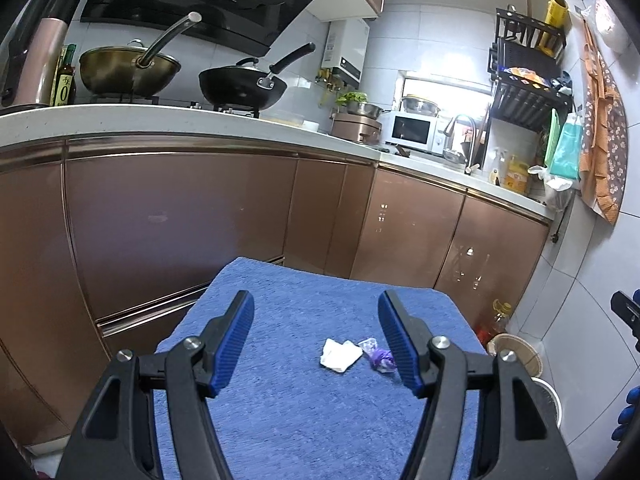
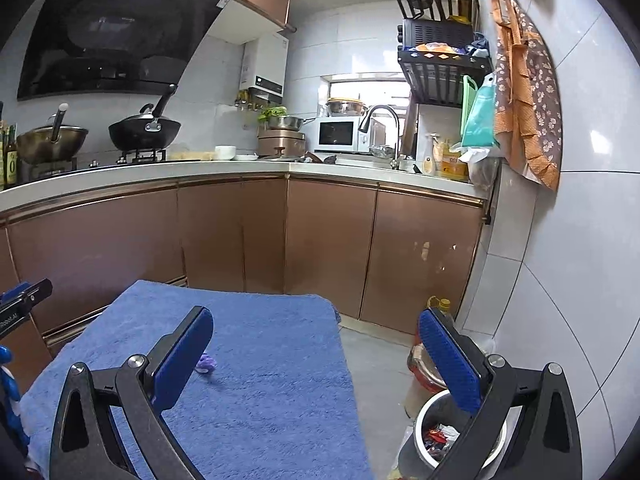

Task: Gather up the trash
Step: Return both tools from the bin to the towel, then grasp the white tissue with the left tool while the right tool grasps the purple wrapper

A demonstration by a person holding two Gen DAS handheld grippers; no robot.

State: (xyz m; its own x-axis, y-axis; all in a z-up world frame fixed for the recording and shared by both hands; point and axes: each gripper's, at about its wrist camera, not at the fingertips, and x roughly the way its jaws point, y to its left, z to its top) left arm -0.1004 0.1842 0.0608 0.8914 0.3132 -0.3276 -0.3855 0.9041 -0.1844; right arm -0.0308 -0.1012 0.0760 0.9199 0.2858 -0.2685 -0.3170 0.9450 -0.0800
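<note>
A crumpled white tissue (image 1: 339,355) and a purple wrapper (image 1: 379,357) lie side by side on a blue towel (image 1: 304,412) that covers a small table. My left gripper (image 1: 316,308) is open and empty, held above the towel with both scraps between its fingers. My right gripper (image 2: 316,322) is open and empty over the towel's right edge. The purple wrapper (image 2: 206,362) shows beside its left finger; the tissue is hidden there. A metal trash bin (image 2: 434,436) holding wrappers stands on the floor under its right finger.
Brown cabinets (image 1: 180,220) with a white counter stand behind the table, with woks, a microwave and a sink on top. A tiled wall (image 2: 560,280) is on the right. An oil bottle (image 2: 440,305) and a jar stand on the floor by the bin.
</note>
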